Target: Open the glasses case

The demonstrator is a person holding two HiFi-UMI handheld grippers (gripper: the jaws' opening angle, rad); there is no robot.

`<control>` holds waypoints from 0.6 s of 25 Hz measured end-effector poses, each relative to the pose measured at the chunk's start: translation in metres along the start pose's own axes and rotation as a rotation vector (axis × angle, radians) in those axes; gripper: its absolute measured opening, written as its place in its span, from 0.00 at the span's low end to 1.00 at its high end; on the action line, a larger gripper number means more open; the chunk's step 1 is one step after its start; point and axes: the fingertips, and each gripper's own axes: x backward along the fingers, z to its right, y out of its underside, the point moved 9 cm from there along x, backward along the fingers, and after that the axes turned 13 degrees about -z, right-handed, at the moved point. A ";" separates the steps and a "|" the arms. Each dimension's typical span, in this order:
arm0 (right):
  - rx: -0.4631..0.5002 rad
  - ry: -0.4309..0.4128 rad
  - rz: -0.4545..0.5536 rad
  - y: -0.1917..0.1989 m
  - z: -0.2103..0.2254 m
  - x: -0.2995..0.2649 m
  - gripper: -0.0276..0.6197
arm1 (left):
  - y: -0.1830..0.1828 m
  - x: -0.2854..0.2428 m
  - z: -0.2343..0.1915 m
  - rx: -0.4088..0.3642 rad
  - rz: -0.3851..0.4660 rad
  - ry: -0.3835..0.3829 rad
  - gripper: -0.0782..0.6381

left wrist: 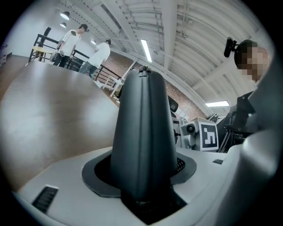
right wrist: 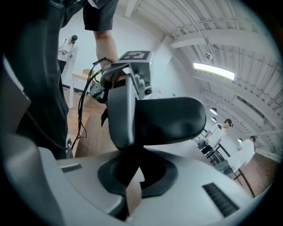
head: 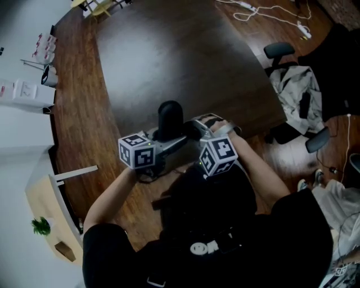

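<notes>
A black glasses case (head: pixel 170 117) stands on end above the near edge of the dark table (head: pixel 169 50). My left gripper (head: pixel 170 136) is shut on its lower end. In the left gripper view the case (left wrist: pixel 143 132) rises out of the jaw slot as a tall dark cone, with the jaws closed against its base. My right gripper (head: pixel 194 128) meets the case from the right with its jaws shut. In the right gripper view, a thin upright edge of the case (right wrist: pixel 121 110) comes up from between them and the rounded body (right wrist: pixel 170 119) lies across. The pads themselves are hidden.
An office chair with a light jacket (head: pixel 295 90) stands right of the table. White cables (head: pixel 270 11) lie on the floor beyond. A low shelf with a small plant (head: pixel 40 226) is at the left. People (left wrist: pixel 99 55) stand by railings far off.
</notes>
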 end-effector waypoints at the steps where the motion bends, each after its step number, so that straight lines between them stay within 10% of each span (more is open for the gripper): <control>1: 0.026 0.007 -0.004 0.000 0.002 0.002 0.08 | 0.002 0.002 0.000 -0.013 0.003 0.009 0.49; 15: 0.431 0.180 -0.093 -0.001 0.050 0.051 0.08 | 0.007 0.023 -0.021 -0.287 -0.105 0.043 0.57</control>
